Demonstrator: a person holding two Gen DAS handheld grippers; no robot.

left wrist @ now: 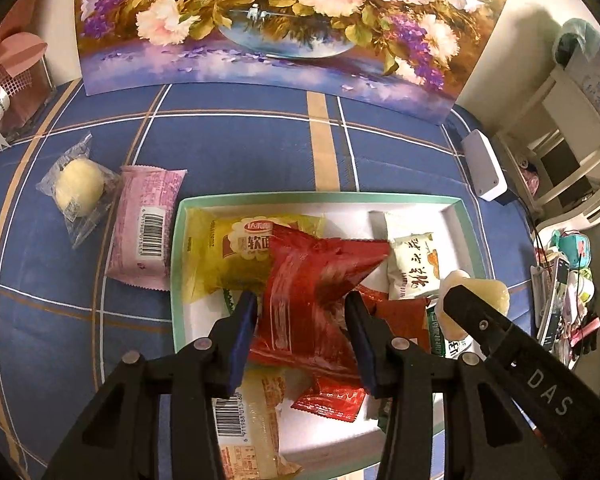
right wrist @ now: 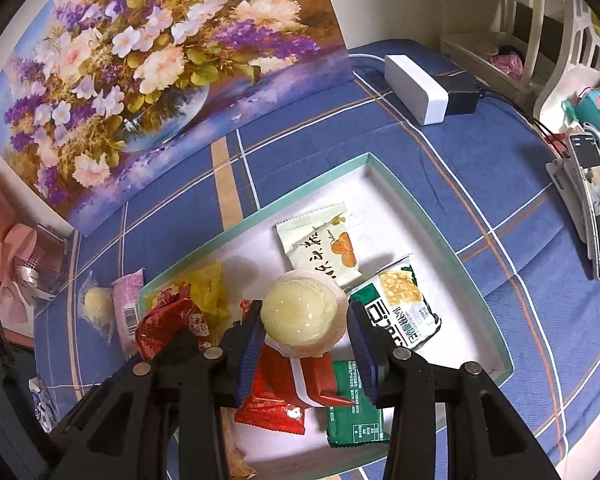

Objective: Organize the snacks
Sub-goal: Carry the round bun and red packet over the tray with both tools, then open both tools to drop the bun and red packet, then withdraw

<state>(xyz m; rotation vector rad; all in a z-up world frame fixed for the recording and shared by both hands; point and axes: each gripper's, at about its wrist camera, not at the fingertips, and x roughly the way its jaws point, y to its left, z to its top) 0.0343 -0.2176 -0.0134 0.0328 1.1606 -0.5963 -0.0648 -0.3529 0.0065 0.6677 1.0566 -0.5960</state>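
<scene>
Left wrist view: left gripper (left wrist: 300,308) clamped on a crinkled red foil snack packet (left wrist: 312,292), blue pads pressing both sides, packet held tilted just above the shallow white tray with a mint-green rim (left wrist: 320,197). Probably being carried into the tray for sorting. Under and behind it, a yellow soft-bread wrapper (left wrist: 228,252), red logo partly covered, characters 软面 readable. Cream sachet with black brush script and an orange picture (left wrist: 414,264) lying flat to the right. Small red sachets (left wrist: 332,400) and a clear pastry wrapper with barcode (left wrist: 244,420) at the near edge. Outside the tray on the blue plaid cloth (left wrist: 240,148): pink barcode packet (left wrist: 146,228) and a round pale bun in clear wrap (left wrist: 80,192), side by side, apparently not yet sorted. "DAS" printed on the right gripper's black arm at lower right.

Right wrist view: right gripper (right wrist: 306,332) closed on a round pale-yellow pastry in a clear plastic shell (right wrist: 300,316), held over the tray centre above a red-and-white sachet (right wrist: 284,396) and a dark green packet (right wrist: 352,412). Likely awaiting a free spot. Green-and-white snack bag (right wrist: 400,312) just right, print upside down, not legible. Flower painting (right wrist: 140,72) propped behind; white power adapter (right wrist: 416,88) well apart.
</scene>
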